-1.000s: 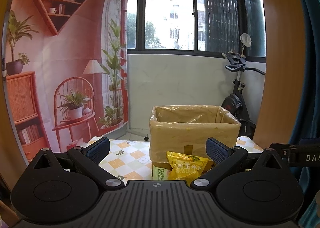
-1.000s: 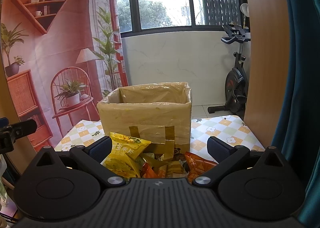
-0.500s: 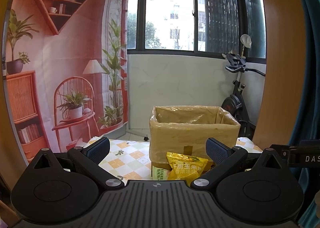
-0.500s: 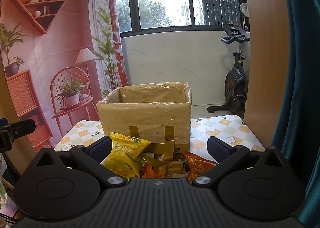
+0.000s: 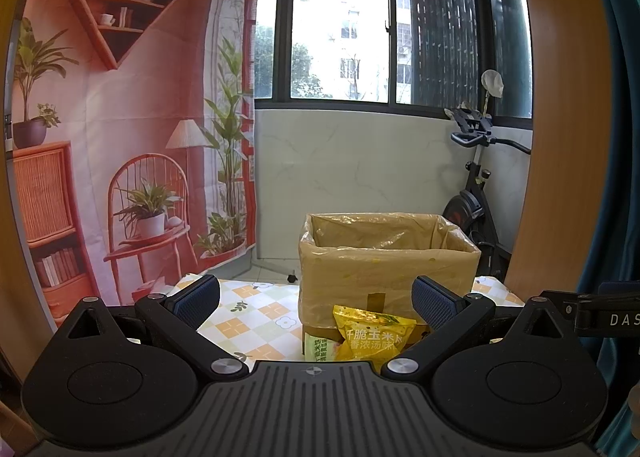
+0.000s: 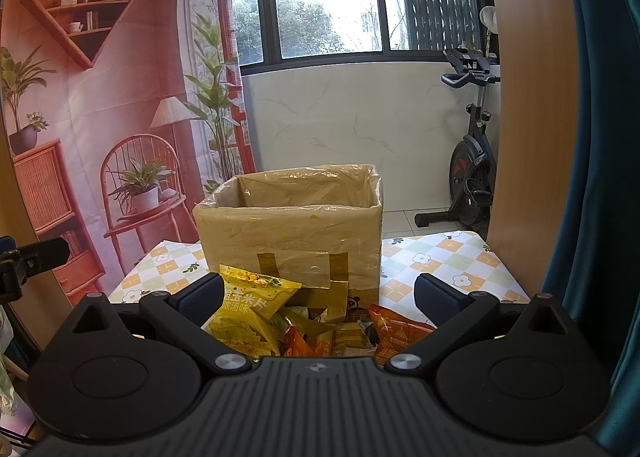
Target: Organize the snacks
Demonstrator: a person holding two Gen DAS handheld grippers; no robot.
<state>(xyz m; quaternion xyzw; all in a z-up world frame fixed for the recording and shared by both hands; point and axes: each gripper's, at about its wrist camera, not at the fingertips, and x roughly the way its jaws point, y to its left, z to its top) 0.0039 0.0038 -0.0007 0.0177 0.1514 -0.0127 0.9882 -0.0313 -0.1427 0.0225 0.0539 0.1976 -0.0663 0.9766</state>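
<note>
Since both my grippers, left (image 5: 316, 293) & right (image 6: 318, 293), are spread w/ nothing held, I'd pinch the yellow snack bag (image 6: 250, 311) by its top, leaning on the box (image 6: 290, 241).

- Lit by soft daylight from the window (image 5: 340, 33) straight ahead; overexposed white outside in the left wrist view.
- Evenly bright indoors, shadows faint.
- Mild sheen on the plastic liner (image 6: 304, 187) of the box.
- Strong fisheye bending at the edges, dark corners.
- Sharp mid-frame, no motion blur.
</note>
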